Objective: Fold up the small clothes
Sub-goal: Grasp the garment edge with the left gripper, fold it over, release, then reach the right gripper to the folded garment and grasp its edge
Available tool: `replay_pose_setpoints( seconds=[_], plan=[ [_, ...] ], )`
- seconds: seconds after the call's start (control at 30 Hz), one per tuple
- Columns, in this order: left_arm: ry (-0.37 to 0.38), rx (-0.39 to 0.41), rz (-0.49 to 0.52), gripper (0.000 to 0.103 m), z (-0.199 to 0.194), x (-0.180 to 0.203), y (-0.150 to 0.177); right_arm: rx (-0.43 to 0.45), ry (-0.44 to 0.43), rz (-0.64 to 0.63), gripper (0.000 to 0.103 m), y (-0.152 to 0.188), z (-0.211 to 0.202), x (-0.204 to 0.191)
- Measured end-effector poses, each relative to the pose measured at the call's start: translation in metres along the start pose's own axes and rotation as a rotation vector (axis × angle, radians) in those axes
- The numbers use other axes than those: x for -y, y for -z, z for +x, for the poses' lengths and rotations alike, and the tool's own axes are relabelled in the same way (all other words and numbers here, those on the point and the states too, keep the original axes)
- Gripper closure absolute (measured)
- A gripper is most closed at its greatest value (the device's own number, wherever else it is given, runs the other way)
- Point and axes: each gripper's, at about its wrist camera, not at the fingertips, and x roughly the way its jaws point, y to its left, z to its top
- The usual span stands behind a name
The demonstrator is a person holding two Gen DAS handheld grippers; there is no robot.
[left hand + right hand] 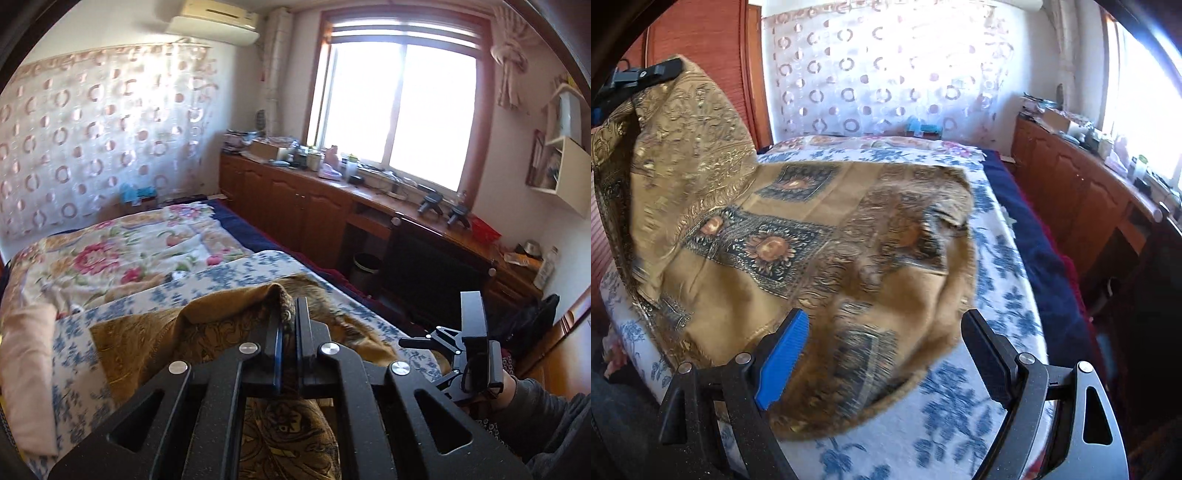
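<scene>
A brown-gold patterned cloth (798, 236) with dark sunflower squares lies on the bed's blue-flowered sheet (960, 406). My left gripper (289, 310) is shut on an edge of the cloth (236, 321) and holds it raised; from the right wrist view it shows at the upper left (646, 74), with the cloth hanging down from it. My right gripper (886, 332) is open just above the cloth's near edge, which is motion-blurred, one finger on each side of it. The right gripper also shows at the right of the left wrist view (469, 332).
A floral quilt (122, 247) covers the bed's far end. A pink fabric (26, 369) lies at the bed's left edge. Wooden cabinets (295, 206) with clutter run along the window wall. A bin (365, 269) stands on the floor beside the bed.
</scene>
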Motion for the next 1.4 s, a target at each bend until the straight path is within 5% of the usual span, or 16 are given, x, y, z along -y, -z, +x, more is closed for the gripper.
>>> replay_pose_setpoints(
  seconds=[0.27,0.4,0.53,0.9,1.2,1.4],
  plan=[
    [0.024,-0.068,0.067,0.096,0.022,0.035,0.000,0.029,0.016,0.049,0.017,0.009,-0.018,0.015],
    [0.049,-0.107,0.068,0.055,0.025,0.033,0.008,0.030,0.017,0.046,0.017,0.010,-0.018,0.010],
    [0.032,-0.101,0.071,0.029,0.015,0.027,0.013,0.038,0.014,0.045,0.017,0.010,-0.019,0.009],
    [-0.122,-0.060,-0.045,0.028,-0.020,-0.030,0.052,0.079,-0.012,-0.014,0.017,-0.016,-0.020,0.001],
    [-0.256,-0.049,-0.098,0.028,-0.038,-0.064,0.079,0.093,-0.085,-0.146,0.017,-0.065,0.003,-0.047],
    [-0.270,-0.044,-0.129,0.028,-0.045,-0.077,0.093,0.065,-0.158,-0.241,0.017,-0.094,0.033,-0.084]
  ],
)
